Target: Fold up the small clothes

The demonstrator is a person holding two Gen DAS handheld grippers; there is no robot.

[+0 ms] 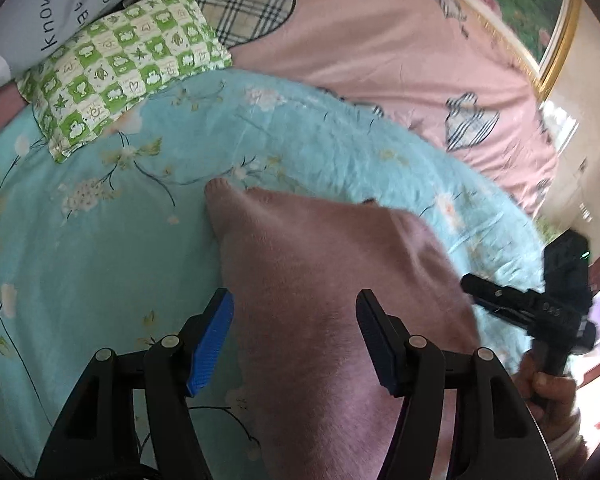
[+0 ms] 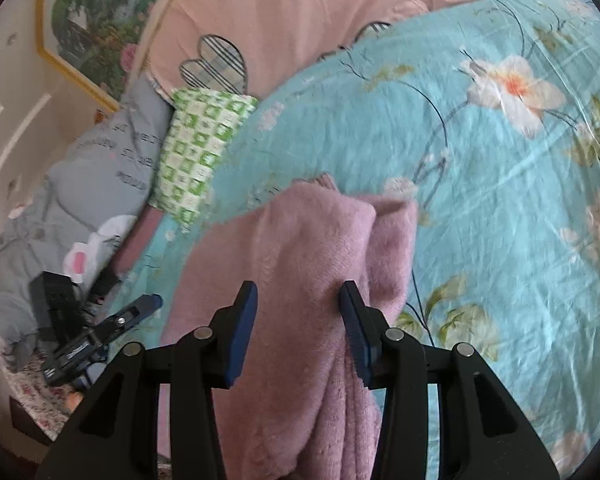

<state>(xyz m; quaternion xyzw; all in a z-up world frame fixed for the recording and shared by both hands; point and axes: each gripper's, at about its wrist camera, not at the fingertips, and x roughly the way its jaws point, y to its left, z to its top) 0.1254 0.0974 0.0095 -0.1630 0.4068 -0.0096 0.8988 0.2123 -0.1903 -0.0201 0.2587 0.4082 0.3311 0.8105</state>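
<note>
Bright daylight, blown-out glare at left-wrist view's right edge; soft shadows; motion blur on turquoise floral quilt (image 1: 80, 240); fisheye bends edges w/ dark corners.

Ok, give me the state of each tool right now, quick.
Left tool: open, above the pink fleece garment, gripping nothing.
Right tool: open, pink fleece between its fingers, not clamped.

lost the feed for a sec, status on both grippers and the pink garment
Left gripper open over pink garment. Right gripper open, garment bunched between fingers. Green checked pillow clear of the work.
</note>
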